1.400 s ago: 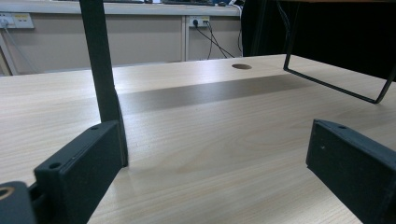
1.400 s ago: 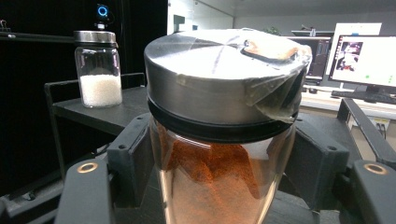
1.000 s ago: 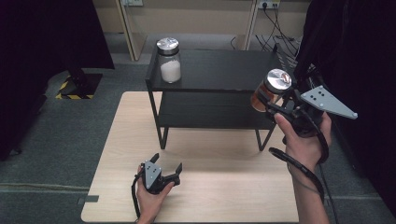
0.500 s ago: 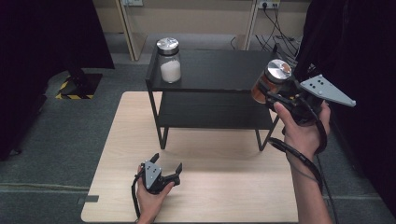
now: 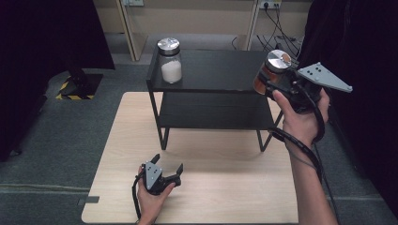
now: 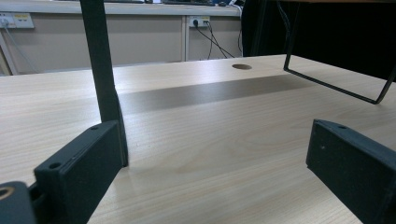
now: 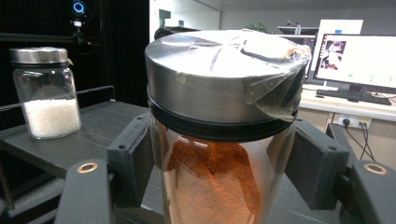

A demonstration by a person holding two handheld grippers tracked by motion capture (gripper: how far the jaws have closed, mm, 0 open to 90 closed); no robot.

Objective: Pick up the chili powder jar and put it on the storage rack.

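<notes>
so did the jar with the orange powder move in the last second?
Yes. Held in the right gripper, the orange-powder jar went up and slightly left, from beside the black shelf's right edge to over its top corner. The white-powder jar stayed put.

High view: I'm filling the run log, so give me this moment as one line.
right gripper: shut on orange powder jar, at shelf's right end | left gripper: open, on table | white powder jar: shelf top

R gripper [image 5: 274,84] grips, seemingly, orange jar [image 5: 271,71] at shelf [image 5: 220,70] edge.

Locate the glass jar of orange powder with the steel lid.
High view, right side: glass jar of orange powder is clamped in the right gripper at the black shelf's right end.
</notes>
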